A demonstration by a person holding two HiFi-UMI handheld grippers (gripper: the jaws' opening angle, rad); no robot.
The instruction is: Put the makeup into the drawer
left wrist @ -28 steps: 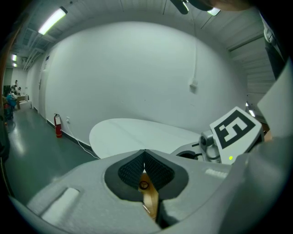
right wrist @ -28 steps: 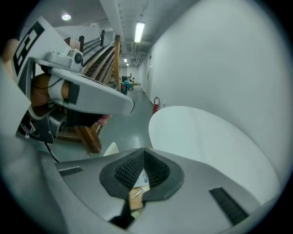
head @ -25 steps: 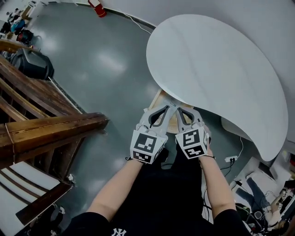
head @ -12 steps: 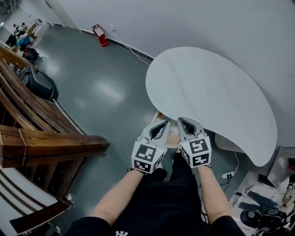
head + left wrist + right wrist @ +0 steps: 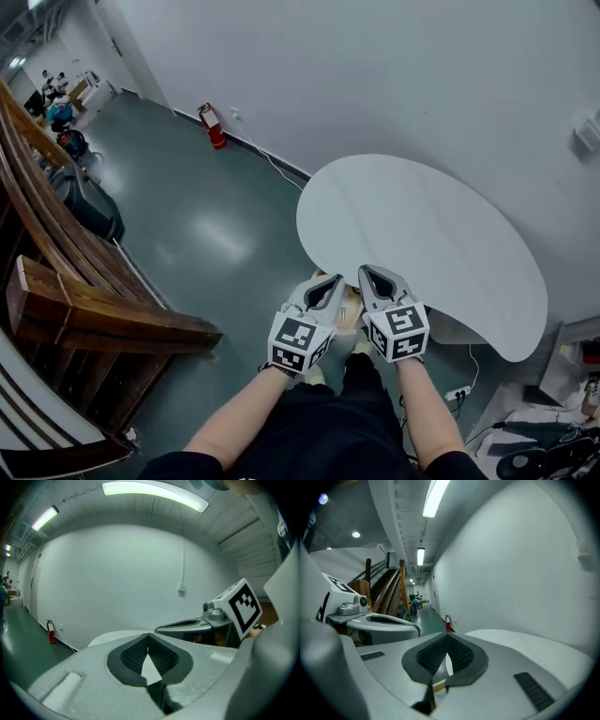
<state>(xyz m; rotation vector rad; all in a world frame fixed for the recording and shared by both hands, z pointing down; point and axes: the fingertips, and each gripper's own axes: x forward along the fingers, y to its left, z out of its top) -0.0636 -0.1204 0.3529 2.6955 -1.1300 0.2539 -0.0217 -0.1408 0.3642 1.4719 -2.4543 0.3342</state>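
Note:
No makeup and no drawer show in any view. My left gripper (image 5: 328,282) and right gripper (image 5: 367,275) are held side by side in front of my body, at the near edge of a white oval table (image 5: 412,225). Both are shut with nothing between the pads. In the left gripper view the jaw tips (image 5: 148,636) meet, and the right gripper (image 5: 206,626) lies just beside them. In the right gripper view the tips (image 5: 446,637) also meet, with the left gripper (image 5: 379,620) to their left. A light wooden piece (image 5: 349,306) shows beneath the grippers, mostly hidden.
A wooden stair railing (image 5: 84,300) runs along the left. A red fire extinguisher (image 5: 213,127) stands against the white wall. Cables and dark items (image 5: 544,441) lie on the floor at bottom right. Grey floor (image 5: 197,225) stretches left of the table.
The head view has tilted up, so more wall and the far hall show. The table now sits farther up the frame. Both grippers stay together and shut.

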